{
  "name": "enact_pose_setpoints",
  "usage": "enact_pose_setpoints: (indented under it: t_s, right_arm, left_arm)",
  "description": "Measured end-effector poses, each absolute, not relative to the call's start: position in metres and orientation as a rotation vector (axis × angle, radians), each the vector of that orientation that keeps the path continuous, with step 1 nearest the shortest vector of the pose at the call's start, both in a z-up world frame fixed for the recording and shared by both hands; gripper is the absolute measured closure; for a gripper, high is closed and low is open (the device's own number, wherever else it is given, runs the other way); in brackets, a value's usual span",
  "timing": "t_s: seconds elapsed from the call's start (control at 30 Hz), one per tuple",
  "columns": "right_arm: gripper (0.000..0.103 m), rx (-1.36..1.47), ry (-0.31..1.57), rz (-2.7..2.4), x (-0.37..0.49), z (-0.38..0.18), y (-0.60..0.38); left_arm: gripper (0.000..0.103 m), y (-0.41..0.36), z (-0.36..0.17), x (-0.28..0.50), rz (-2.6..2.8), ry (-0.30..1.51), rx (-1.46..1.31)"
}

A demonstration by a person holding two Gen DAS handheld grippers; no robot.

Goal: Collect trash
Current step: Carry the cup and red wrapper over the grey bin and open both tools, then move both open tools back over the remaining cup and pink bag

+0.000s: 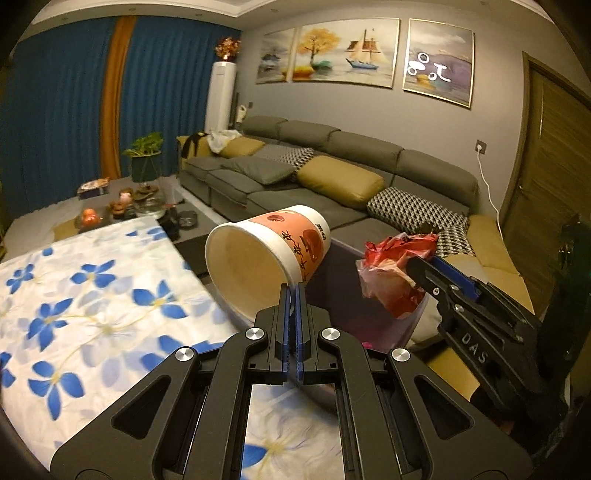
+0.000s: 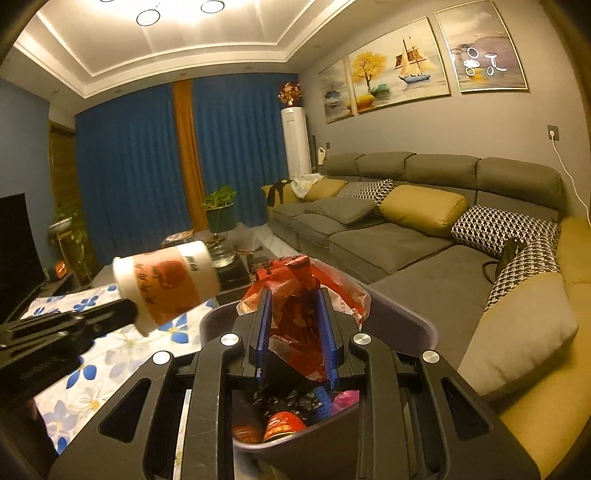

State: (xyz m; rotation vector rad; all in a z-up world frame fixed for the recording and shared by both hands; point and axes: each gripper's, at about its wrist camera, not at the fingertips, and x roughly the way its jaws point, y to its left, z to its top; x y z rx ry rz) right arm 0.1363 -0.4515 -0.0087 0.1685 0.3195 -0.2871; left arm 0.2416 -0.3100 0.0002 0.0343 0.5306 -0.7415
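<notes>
Left wrist view | left hand-held gripper [image 1: 293, 295] pinches paper cup [image 1: 267, 254] by rim, tilted mouth-down for dumping | right hand-held gripper [image 2: 297, 332] clamps red bag [image 2: 295, 321] above bin [image 2: 413, 325] | cup just beside bin, over floral-clothed bench [image 1: 92, 295]

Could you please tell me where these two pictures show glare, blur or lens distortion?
Left wrist view: warm, dim light; glare on the right-hand painting; fisheye bends the curtains; paper cup sharp. Right wrist view: ceiling lights blown out; paper cup motion-blurred; red plastic bag reasonably sharp.
</notes>
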Motion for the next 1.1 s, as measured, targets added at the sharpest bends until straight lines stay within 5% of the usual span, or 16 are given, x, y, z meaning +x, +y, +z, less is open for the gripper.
enact_pose_setpoints:
  t_s: [0.53, 0.67, 0.73, 0.83, 0.9, 1.1]
  right_arm:
    - [0.075, 0.218, 0.334, -0.277, 0.155, -0.023, -0.463]
    - [0.065, 0.251, 0.349, -0.273, 0.158, -0.026, -0.474]
    - [0.055, 0.256, 0.350, -0.281, 0.157, -0.027, -0.476]
    - [0.051, 0.258, 0.352, -0.306, 0.153, -0.027, -0.478]
    - [0.043, 0.261, 0.342, -0.320, 0.148, -0.025, -0.479]
    - [0.028, 0.241, 0.321, -0.350, 0.130, -0.020, -0.469]
  left_arm:
    - [0.101, -0.354, -0.019, 0.268, -0.811, 0.585, 0.003]
    - [0.101, -0.360, -0.026, 0.272, -0.845, 0.606, -0.007]
    - [0.093, -0.361, -0.029, 0.275, -0.850, 0.624, -0.005]
    - [0.045, -0.353, -0.033, 0.280, -0.823, 0.639, -0.031]
    - [0.032, -0.342, -0.033, 0.279, -0.791, 0.630, -0.053]
    - [0.014, -0.301, -0.024, 0.266, -0.674, 0.585, -0.069]
